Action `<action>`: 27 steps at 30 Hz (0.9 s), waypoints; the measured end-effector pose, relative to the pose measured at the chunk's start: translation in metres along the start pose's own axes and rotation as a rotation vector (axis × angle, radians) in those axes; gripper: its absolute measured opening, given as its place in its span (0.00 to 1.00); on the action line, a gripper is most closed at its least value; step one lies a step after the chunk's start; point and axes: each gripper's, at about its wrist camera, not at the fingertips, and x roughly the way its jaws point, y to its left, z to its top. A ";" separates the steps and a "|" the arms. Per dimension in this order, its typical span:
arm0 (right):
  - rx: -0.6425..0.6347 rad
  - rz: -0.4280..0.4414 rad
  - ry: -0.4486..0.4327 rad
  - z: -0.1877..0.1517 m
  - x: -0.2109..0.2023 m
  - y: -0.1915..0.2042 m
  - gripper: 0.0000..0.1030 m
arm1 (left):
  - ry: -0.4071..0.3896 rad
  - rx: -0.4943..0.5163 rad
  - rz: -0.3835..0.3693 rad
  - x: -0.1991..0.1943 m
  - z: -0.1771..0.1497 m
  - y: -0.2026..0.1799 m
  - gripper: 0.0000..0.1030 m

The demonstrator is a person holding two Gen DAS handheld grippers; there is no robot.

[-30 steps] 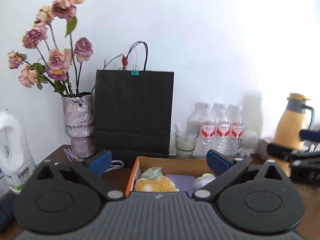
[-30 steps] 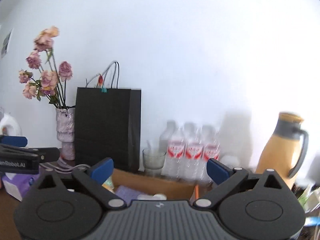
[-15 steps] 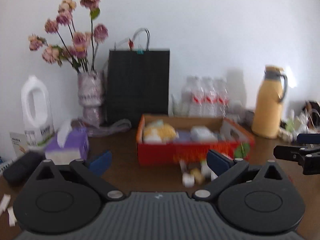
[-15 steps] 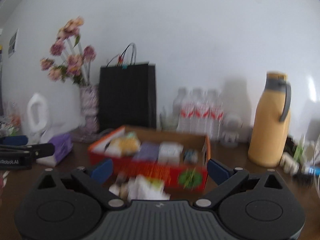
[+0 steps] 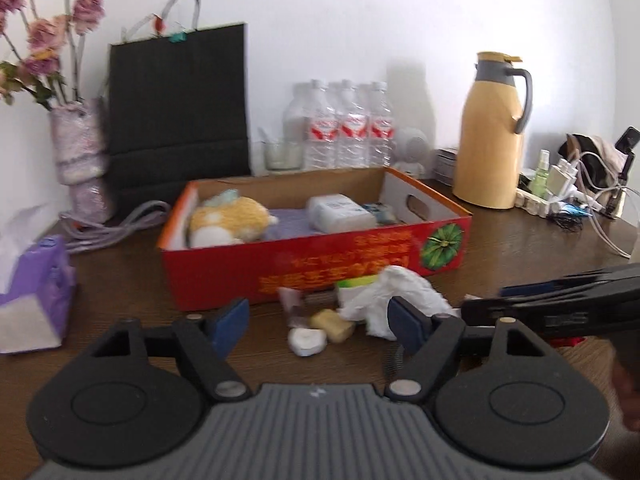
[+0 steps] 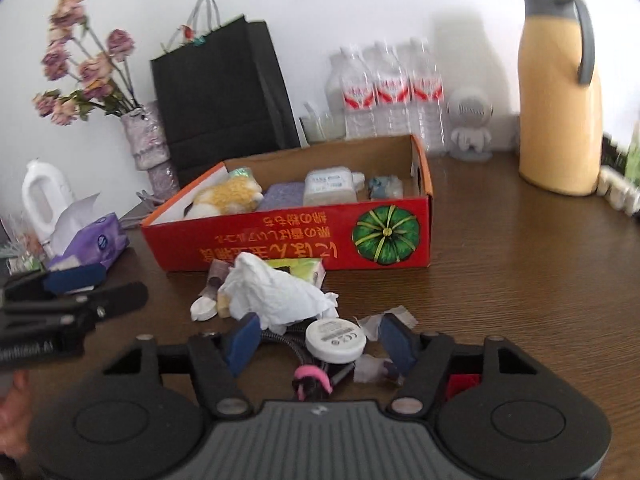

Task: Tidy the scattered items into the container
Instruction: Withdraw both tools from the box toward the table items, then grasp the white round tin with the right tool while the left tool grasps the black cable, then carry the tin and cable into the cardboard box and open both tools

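Both grippers tilt down toward the clutter on the desk (image 6: 520, 248) in front of the red cardboard box (image 6: 304, 236). The left gripper (image 5: 318, 320), jaws just narrowing but still apart, frames a white lump (image 5: 307, 341) and a yellow block (image 5: 333, 320) without touching them. The right gripper (image 6: 320, 340), jaws also just closing, brackets a round white disc (image 6: 335, 339) beside the crumpled tissue (image 6: 276, 292); its pads stand clear of the disc.
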 end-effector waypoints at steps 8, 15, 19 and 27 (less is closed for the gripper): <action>0.054 -0.006 0.074 -0.002 0.029 -0.012 0.37 | 0.164 0.012 -0.093 0.033 -0.015 -0.020 0.52; 0.070 0.032 0.068 -0.002 0.028 -0.016 0.37 | 0.284 0.002 -0.115 0.057 -0.013 -0.030 0.37; 0.088 0.055 0.051 0.001 0.021 -0.016 0.37 | 0.284 -0.014 -0.091 0.054 -0.013 -0.033 0.10; 0.087 -0.002 -0.128 0.015 -0.042 -0.016 0.37 | 0.102 -0.041 -0.083 -0.009 0.008 -0.041 0.09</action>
